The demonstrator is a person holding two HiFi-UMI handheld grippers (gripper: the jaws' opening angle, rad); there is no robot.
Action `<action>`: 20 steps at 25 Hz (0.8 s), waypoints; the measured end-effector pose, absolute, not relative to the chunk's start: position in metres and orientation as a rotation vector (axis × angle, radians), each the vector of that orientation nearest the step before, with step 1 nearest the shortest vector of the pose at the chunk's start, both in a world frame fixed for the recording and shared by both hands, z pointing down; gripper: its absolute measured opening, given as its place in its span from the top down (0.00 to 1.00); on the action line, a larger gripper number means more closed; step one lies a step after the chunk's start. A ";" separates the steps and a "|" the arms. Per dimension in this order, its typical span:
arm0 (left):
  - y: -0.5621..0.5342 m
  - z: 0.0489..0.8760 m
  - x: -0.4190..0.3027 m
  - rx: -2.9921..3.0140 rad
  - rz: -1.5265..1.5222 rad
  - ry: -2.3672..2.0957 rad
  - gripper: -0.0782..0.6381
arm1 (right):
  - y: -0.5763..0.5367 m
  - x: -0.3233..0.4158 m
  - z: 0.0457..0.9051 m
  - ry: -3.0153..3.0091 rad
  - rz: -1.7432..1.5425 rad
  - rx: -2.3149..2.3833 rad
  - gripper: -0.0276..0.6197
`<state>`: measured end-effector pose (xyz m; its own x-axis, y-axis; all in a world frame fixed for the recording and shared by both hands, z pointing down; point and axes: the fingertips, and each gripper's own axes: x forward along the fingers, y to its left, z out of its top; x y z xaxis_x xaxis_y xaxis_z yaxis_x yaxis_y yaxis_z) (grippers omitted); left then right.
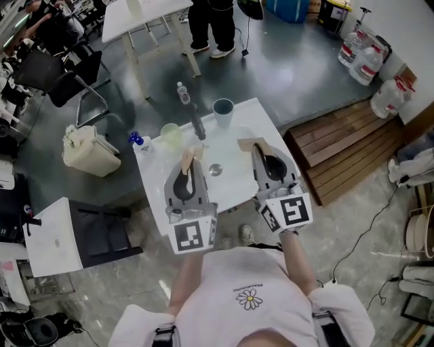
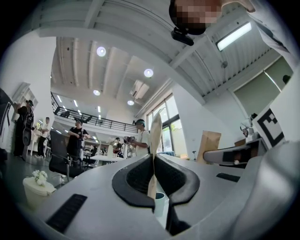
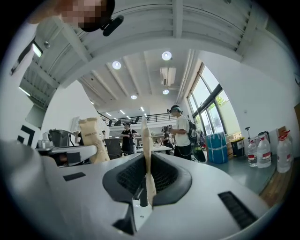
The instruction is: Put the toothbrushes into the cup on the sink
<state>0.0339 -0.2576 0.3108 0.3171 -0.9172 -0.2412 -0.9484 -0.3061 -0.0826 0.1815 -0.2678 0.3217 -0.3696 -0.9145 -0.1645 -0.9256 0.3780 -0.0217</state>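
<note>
A white sink (image 1: 237,183) with a dark faucet (image 1: 197,122) and a round drain (image 1: 215,169) stands in front of me. A blue-grey cup (image 1: 223,108) sits on its far edge and a pale green cup (image 1: 170,133) at its far left. A small blue thing (image 1: 137,140) lies at the left corner; I cannot make out any toothbrushes. My left gripper (image 1: 192,156) (image 2: 154,140) and right gripper (image 1: 254,144) (image 3: 146,140) hover over the basin, both tilted upward and shut with nothing between the tan tips. A cup (image 2: 160,202) shows below the left jaws.
A small clear bottle (image 1: 183,93) stands beyond the sink. A wooden platform (image 1: 346,152) lies to the right, with water jugs (image 1: 369,57) behind it. A white bin (image 1: 88,150) and a grey cabinet (image 1: 81,234) are at the left. A person (image 1: 211,27) stands by a white table (image 1: 146,17).
</note>
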 end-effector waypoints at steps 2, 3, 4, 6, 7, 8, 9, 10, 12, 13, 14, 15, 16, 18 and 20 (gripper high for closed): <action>-0.260 0.311 0.028 -2.359 0.216 1.734 0.86 | -0.288 0.182 0.311 2.469 0.103 -1.637 0.91; -0.262 0.312 0.025 -2.352 0.214 1.746 0.86 | -0.299 0.183 0.306 2.464 0.104 -1.625 0.91; -0.263 0.313 0.022 -2.345 0.211 1.759 0.86 | -0.310 0.184 0.302 2.461 0.109 -1.617 0.91; -0.266 0.315 0.016 -2.334 0.199 1.784 0.86 | -0.335 0.185 0.297 2.456 0.113 -1.606 0.91; -0.266 0.316 0.012 -2.329 0.190 1.797 0.86 | -0.347 0.184 0.296 2.455 0.106 -1.600 0.91; -0.266 0.318 0.009 -2.326 0.180 1.809 0.86 | -0.360 0.183 0.296 2.458 0.093 -1.591 0.91; -0.266 0.321 0.006 -2.323 0.170 1.823 0.86 | -0.373 0.182 0.298 2.465 0.076 -1.581 0.91; -0.266 0.323 0.004 -2.320 0.163 1.839 0.86 | -0.386 0.181 0.300 2.477 0.058 -1.572 0.91; -0.265 0.327 0.001 -2.318 0.150 1.869 0.86 | -0.412 0.179 0.308 2.506 0.023 -1.559 0.91; -0.266 0.328 -0.002 -2.317 0.143 1.875 0.86 | -0.425 0.177 0.313 2.517 0.007 -1.556 0.91; -0.267 0.329 -0.004 -2.316 0.138 1.878 0.86 | -0.437 0.174 0.318 2.526 -0.011 -1.555 0.91; -0.269 0.331 -0.007 -2.315 0.136 1.885 0.86 | -0.449 0.171 0.325 2.536 -0.034 -1.554 0.91; -0.270 0.333 -0.010 -2.315 0.137 1.900 0.86 | -0.459 0.167 0.332 2.553 -0.058 -1.553 0.91; -0.269 0.337 -0.012 -2.309 0.135 1.928 0.86 | -0.475 0.160 0.349 2.603 -0.104 -1.547 0.91; -0.269 0.342 -0.012 -2.313 0.148 1.947 0.86 | -0.489 0.157 0.362 2.637 -0.142 -1.546 0.91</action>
<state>-0.0115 -0.2694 0.3418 0.1706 -0.9742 -0.1480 -0.9853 -0.1689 -0.0242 0.1569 -0.4888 0.3623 -0.4868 -0.8732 -0.0237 -0.8656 0.4859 -0.1209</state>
